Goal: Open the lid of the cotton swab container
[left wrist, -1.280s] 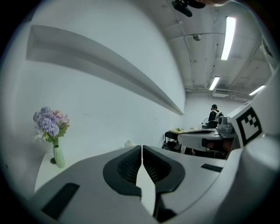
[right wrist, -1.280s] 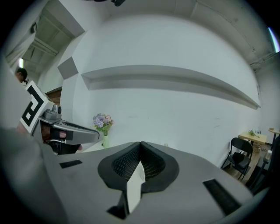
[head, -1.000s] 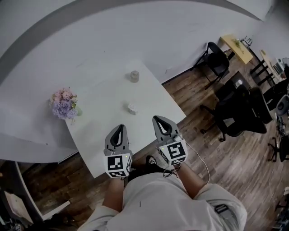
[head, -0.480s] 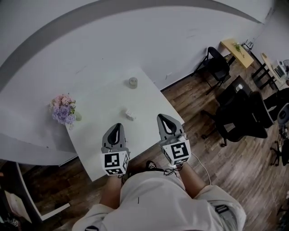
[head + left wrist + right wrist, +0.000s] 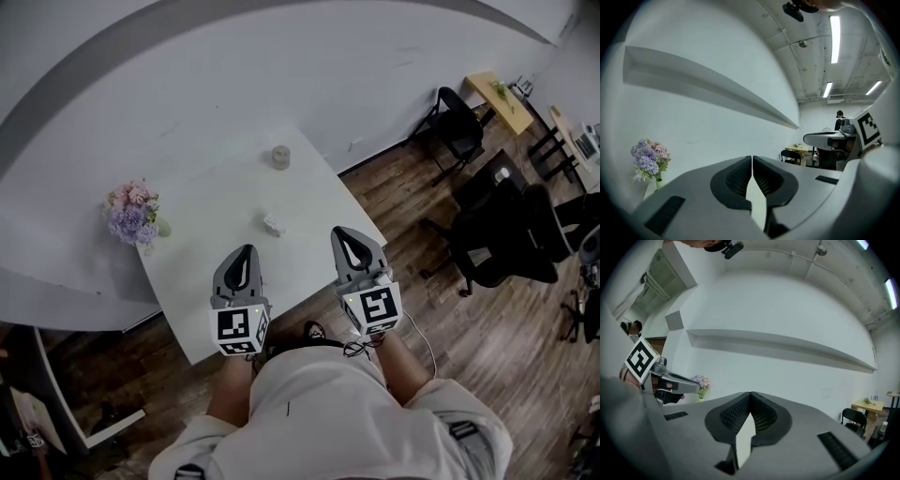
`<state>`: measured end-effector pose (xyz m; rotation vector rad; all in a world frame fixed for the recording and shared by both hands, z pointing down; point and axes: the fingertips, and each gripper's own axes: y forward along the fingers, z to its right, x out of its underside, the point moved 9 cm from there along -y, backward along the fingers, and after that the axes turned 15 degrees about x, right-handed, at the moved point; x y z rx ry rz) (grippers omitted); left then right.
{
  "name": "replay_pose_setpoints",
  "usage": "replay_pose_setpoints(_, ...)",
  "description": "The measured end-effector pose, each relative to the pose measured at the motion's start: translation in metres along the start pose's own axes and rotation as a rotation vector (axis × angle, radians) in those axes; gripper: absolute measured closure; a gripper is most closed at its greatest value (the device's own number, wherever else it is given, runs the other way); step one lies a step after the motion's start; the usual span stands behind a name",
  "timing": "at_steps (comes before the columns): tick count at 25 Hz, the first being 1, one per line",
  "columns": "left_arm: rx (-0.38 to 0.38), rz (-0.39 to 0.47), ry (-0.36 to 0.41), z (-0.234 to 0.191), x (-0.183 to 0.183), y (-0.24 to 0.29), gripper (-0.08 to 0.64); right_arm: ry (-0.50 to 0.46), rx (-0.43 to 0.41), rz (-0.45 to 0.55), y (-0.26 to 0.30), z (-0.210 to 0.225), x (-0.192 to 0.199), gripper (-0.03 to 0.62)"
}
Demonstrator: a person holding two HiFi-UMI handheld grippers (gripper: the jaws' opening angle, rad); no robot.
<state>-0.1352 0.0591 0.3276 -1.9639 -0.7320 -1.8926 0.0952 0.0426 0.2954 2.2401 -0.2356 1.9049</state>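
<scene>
The cotton swab container, which I take to be the small round jar, stands near the far edge of the white table, a little above the centre of the head view. At this size I cannot tell how its lid sits. Below it in the frame, about mid-table, lies a small white object that I cannot identify; the two are apart. At the table's left corner, in the left middle of the frame, stands a bunch of purple and pink flowers.

My left gripper is in the lower middle of the frame, over the near part of the table. Its tip points up the frame toward the small white object but is apart from it. Its jaws are closed on nothing: in its own view the ribbed pads meet along a thin line. My right gripper is just to the right of it, about the table's near right edge, and its jaws are likewise pressed together and empty. Both grippers are well apart from the container.

To the right of the table are a wood floor and black chairs.
</scene>
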Motion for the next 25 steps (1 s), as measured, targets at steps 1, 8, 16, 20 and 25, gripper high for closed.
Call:
replay_pose_setpoints(1,0.003,-0.002,0.001,-0.0007,0.0010,-0.0010,0.534,-0.008,-0.004,0.003,-0.0007,-0.0012,0.0008,0.595)
replay_pose_setpoints(8,0.019,-0.006,0.003,-0.0014,0.0055,-0.0010,0.535,-0.008,0.011,-0.044,-0.0046,-0.0043,0.0026,0.595)
replay_pose_setpoints(16,0.021,-0.015,0.005,-0.0062,0.0086,-0.0034,0.535,0.007,0.033,-0.051,-0.0081,-0.0004,0.0049,0.595)
replay_pose_setpoints(20,0.028,-0.010,-0.005,-0.0054,0.0083,-0.0036,0.535,0.003,0.033,-0.050,-0.0077,-0.0030,0.0036,0.595)
replay_pose_setpoints(25,0.033,-0.014,-0.005,-0.0084,0.0109,-0.0070,0.535,-0.003,0.038,-0.048,-0.0093,-0.0052,0.0101,0.595)
